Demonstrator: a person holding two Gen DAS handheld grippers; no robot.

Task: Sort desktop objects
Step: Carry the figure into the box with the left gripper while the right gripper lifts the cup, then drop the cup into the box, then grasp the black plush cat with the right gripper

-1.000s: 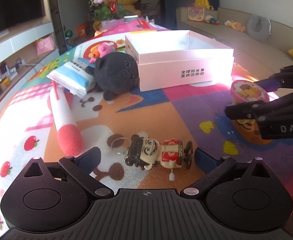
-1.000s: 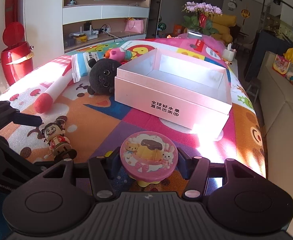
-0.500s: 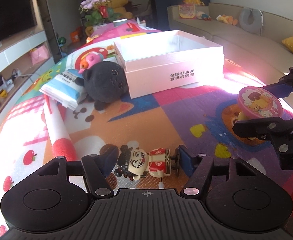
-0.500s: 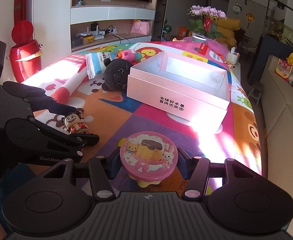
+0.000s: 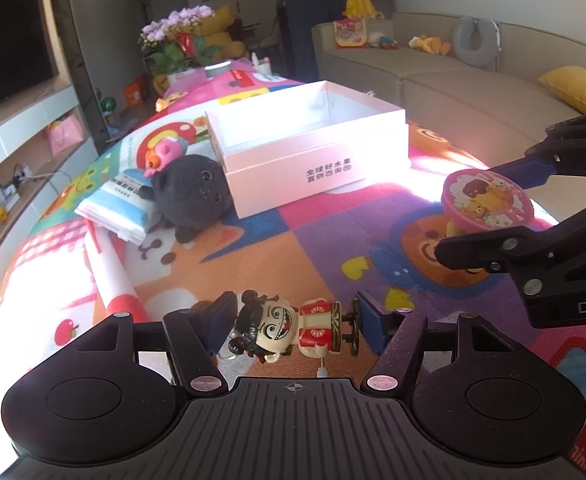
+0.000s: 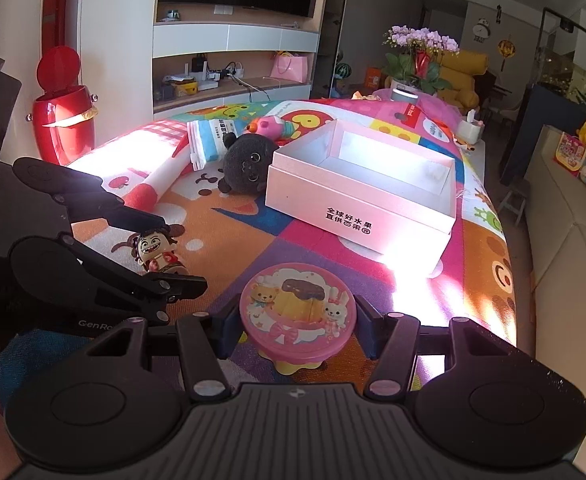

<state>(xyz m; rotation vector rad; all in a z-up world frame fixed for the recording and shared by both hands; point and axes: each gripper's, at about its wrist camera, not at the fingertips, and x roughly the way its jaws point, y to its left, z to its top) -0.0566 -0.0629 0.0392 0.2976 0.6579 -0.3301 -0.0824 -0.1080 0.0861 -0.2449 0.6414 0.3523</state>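
Left gripper (image 5: 293, 320) pinches the wind-up figurine (image 5: 289, 330) sideways between its blue fingers (image 5: 367, 320), head toward the left finger, base disc against the right one; the toy looks lifted off the play mat (image 5: 277, 252), though contact underneath is hard to judge. In the right wrist view the same figurine (image 6: 157, 254) sits between the left gripper's black arms (image 6: 133, 248), above the mat. Right gripper (image 6: 297, 326) is clamped on the pink round toy (image 6: 297, 316), fingers pressing both sides of its lid, which carries a bear, pudding and rabbit print; its yellow foot shows below the lid. From the left wrist view the pink round toy (image 5: 487, 200) hangs in the right gripper (image 5: 489, 208) over the mat's purple patch, right of the figurine. The pink open box (image 5: 309, 148) rests on the mat ahead of both grippers, its interior showing only bare white floor, and Chinese print on its front wall. Just left of the box lies the black plush cat (image 5: 191, 196), touching the box corner. Beside the plush is a blue-white tissue pack (image 5: 121, 208), with a small pink toy (image 5: 161, 156) behind it. A white-and-red roll (image 5: 113, 272) lies along the mat's left side. A red bin (image 6: 63, 116) stands off the mat at left in the right wrist view.
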